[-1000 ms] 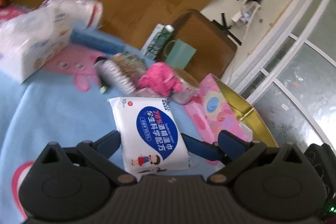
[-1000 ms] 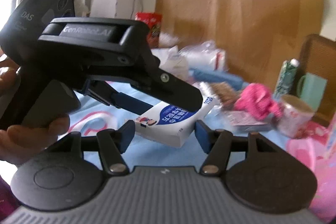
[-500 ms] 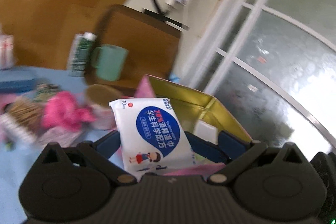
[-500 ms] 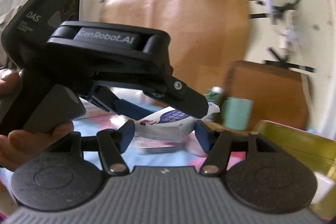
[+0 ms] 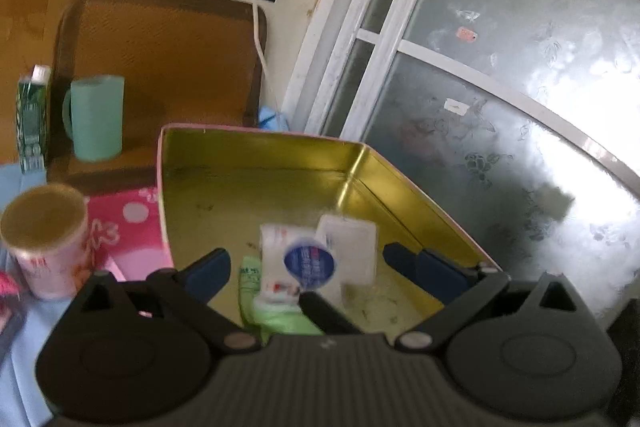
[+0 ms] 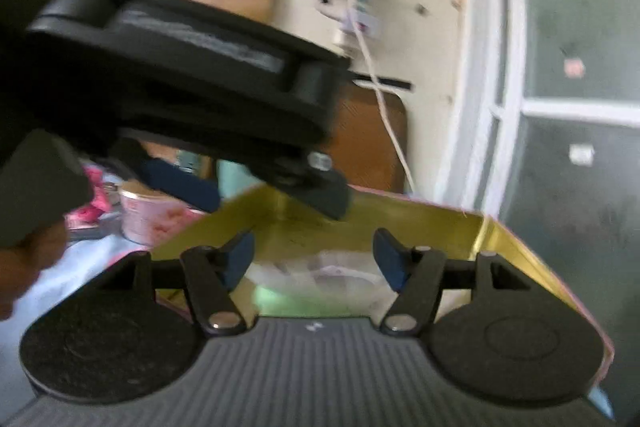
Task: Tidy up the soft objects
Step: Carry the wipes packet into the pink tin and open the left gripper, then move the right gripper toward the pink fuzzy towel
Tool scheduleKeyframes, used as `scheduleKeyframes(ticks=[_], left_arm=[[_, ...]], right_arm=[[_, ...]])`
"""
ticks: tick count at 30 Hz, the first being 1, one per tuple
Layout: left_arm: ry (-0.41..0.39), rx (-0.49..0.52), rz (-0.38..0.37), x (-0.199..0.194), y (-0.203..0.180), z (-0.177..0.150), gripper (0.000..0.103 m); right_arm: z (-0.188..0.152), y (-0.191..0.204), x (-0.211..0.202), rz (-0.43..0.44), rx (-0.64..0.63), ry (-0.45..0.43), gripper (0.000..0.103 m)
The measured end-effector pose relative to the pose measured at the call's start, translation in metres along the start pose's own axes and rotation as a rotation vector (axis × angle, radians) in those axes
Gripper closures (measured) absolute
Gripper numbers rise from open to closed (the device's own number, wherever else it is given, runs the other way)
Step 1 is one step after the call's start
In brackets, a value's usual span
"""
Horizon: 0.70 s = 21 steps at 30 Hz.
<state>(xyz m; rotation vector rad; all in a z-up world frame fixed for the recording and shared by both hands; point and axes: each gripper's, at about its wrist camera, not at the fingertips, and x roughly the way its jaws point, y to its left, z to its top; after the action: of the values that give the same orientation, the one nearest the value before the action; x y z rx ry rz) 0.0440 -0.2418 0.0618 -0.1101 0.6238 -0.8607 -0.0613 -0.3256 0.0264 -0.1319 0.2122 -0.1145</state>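
where gold tin [image 5: 256,155] opens: three soft packs; two cups

Window [image 5: 520,131] glare, soft daylight, motion blur, fisheye bending.

left claw [image 5: 306,261]: spread, empty | wipes pack [image 5: 294,261]: inside gold tin [image 5: 256,171]

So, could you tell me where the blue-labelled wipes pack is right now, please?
In the left wrist view, the wipes pack sits inside the gold tin, between the green packet and a white packet.
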Motion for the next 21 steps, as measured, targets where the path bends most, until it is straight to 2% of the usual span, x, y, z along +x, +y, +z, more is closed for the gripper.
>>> scheduleKeyframes(ticks=[2, 6, 10, 15, 18, 21], left_arm=[[-0.012, -0.008, -0.001, -0.011, 0.004, -0.006, 0.001], [-0.054, -0.041, 0.006, -0.045, 0.020, -0.017, 0.001], [-0.116, -0.123, 0.046, -0.091, 0.054, -0.033, 0.001], [-0.197, -0.261, 0.219, -0.156, 0.115, -0.062, 0.001], [-0.223, -0.305, 0.337, -0.191, 0.146, -0.084, 0.001], [-0.235, -0.318, 0.427, -0.215, 0.166, -0.101, 0.001]], right_arm=[[-0.003, -0.006, -0.002, 0.016, 0.063, -0.002, 0.035], [-0.003, -0.002, -0.007, 0.018, 0.091, -0.023, 0.035], [0.005, 0.008, -0.016, 0.088, 0.105, -0.060, 0.039], [0.014, 0.044, -0.021, 0.260, 0.071, -0.079, 0.048], [0.014, 0.077, -0.012, 0.372, 0.058, -0.031, 0.048], [0.014, 0.109, 0.000, 0.435, 0.050, 0.026, 0.048]])
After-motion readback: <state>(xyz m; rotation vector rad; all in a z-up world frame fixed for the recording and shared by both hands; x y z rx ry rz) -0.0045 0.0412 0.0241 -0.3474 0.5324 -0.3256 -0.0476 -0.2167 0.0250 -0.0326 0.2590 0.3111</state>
